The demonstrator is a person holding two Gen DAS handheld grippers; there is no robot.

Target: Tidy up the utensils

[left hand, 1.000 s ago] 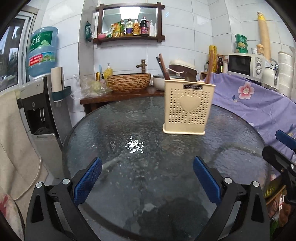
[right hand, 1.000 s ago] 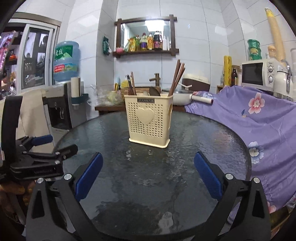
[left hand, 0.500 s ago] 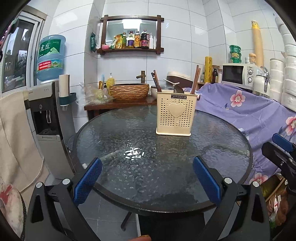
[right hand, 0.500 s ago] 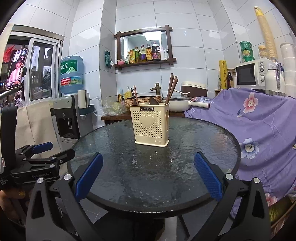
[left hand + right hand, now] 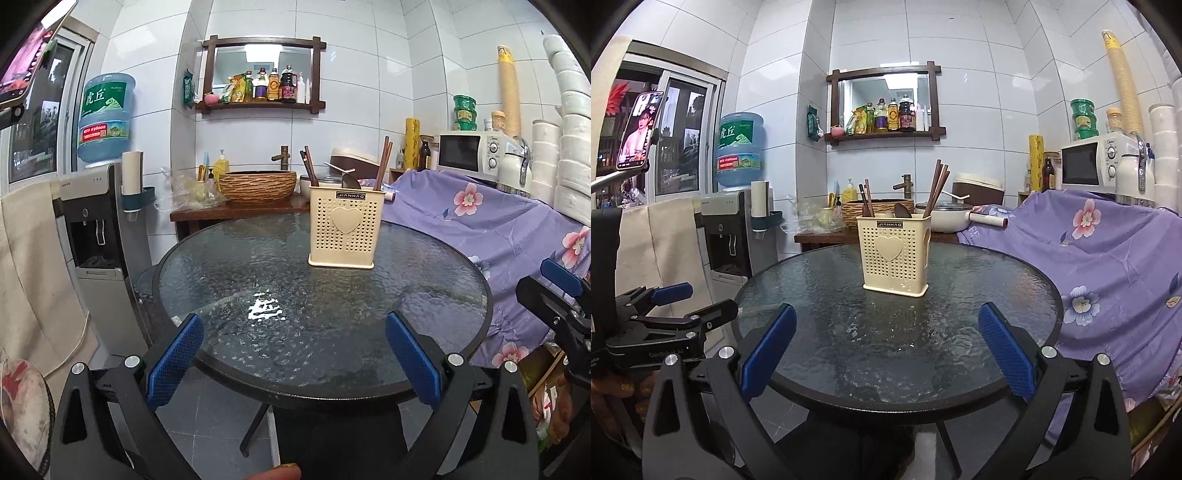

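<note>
A cream perforated utensil holder with a heart on its front stands upright on the round dark glass table; it also shows in the right wrist view. Brown chopsticks and a spoon stick out of its top, chopsticks likewise in the right wrist view. My left gripper is open and empty, held back off the table's near edge. My right gripper is open and empty, also off the near edge. Each gripper shows at the side of the other's view.
A water dispenser stands left of the table. A purple floral cloth covers furniture on the right, with a microwave behind. A wooden counter with a woven basin stands behind the table. A phone on a stand is at far left.
Both grippers have pulled back and up from over the table; the table and holder now look smaller and farther. Both stay open and empty.
</note>
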